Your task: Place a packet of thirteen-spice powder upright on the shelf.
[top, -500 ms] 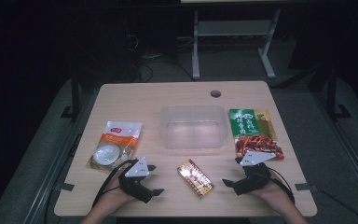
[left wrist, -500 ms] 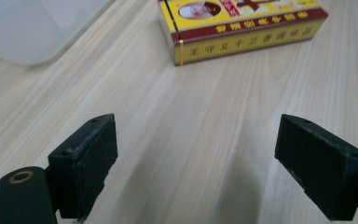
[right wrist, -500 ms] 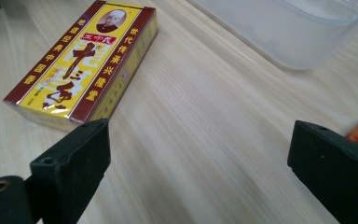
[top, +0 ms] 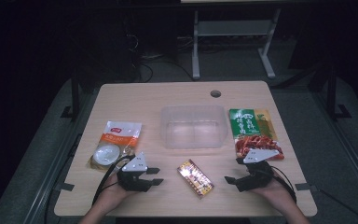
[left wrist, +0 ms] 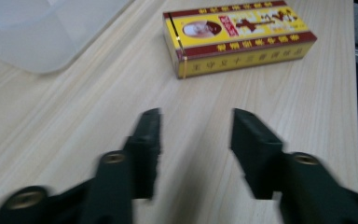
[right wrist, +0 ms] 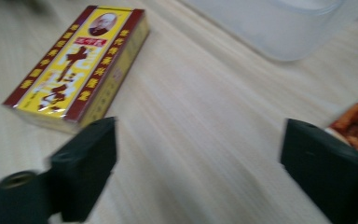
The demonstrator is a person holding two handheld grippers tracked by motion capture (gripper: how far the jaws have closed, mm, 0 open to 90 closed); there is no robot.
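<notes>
Black two-jaw grippers sit low at the near edge of the pale wooden table [top: 177, 95], one in each hand. Left gripper [top: 154, 176] has its jaws parted moderately with nothing between them; right gripper [top: 229, 180] has its jaws spread wide, also holding nothing. Between the two, apart from both, lies the flat yellow and dark red carton [top: 195, 178]. Beyond it stands a clear plastic tub [top: 194, 126], flanked by a white and orange pouch [top: 114, 144] and a green and red packet [top: 254, 132].

High view overhead, gripper views low, seemingly sharing yellow box [left wrist: 239, 39]
</notes>
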